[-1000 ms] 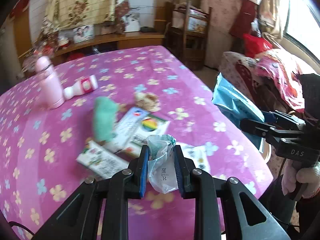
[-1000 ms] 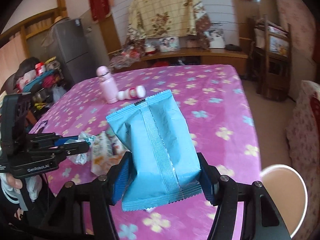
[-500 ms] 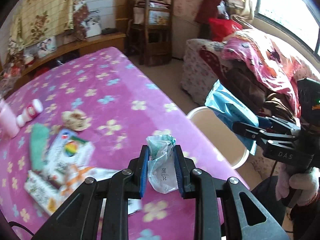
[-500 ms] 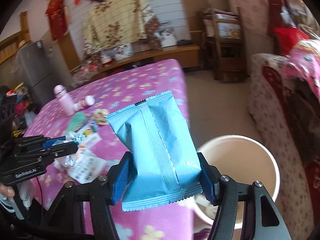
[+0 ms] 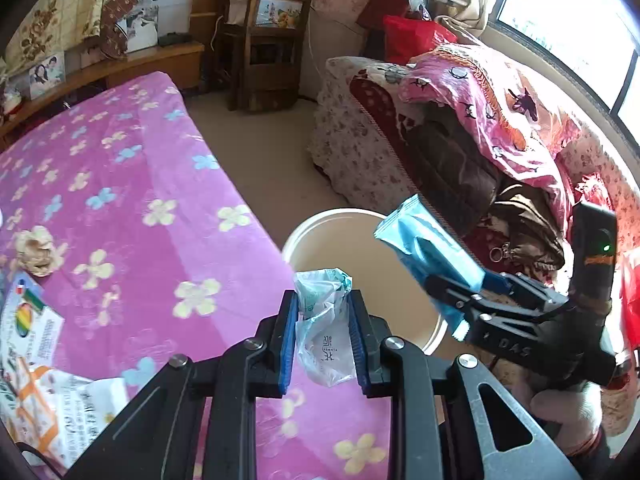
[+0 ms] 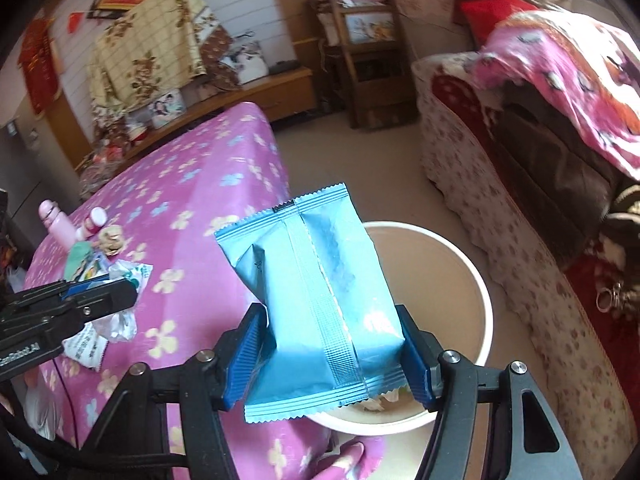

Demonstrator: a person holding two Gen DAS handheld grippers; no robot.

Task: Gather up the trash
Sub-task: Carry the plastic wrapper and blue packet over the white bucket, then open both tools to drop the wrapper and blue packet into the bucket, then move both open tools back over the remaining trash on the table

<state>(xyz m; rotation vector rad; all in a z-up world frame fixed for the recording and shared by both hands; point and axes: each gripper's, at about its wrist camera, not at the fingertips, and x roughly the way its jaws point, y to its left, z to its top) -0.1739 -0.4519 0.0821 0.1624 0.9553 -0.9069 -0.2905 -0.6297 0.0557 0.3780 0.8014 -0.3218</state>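
Note:
My left gripper (image 5: 323, 322) is shut on a crumpled clear plastic wrapper (image 5: 325, 328) and holds it at the table's edge, just short of the cream bucket (image 5: 320, 220). My right gripper (image 6: 334, 334) is shut on a blue snack packet (image 6: 316, 308) and holds it over the cream bucket's rim (image 6: 486, 300) on the floor. The packet also shows in the left wrist view (image 5: 428, 246), above the bucket. The left gripper with its wrapper shows at the left of the right wrist view (image 6: 128, 292).
The table has a pink flowered cloth (image 5: 120, 200) with paper wrappers (image 5: 32, 360), a crumpled tissue (image 5: 36, 248) and a pink bottle (image 6: 58, 222) on it. A sofa with pink blankets (image 5: 460, 120) stands to the right of the bucket. A wooden shelf (image 5: 264, 40) stands behind.
Both grippers have swung right, away from the table's middle, to the bucket. The blue packet now hangs over the bucket's opening. Both still hold their trash.

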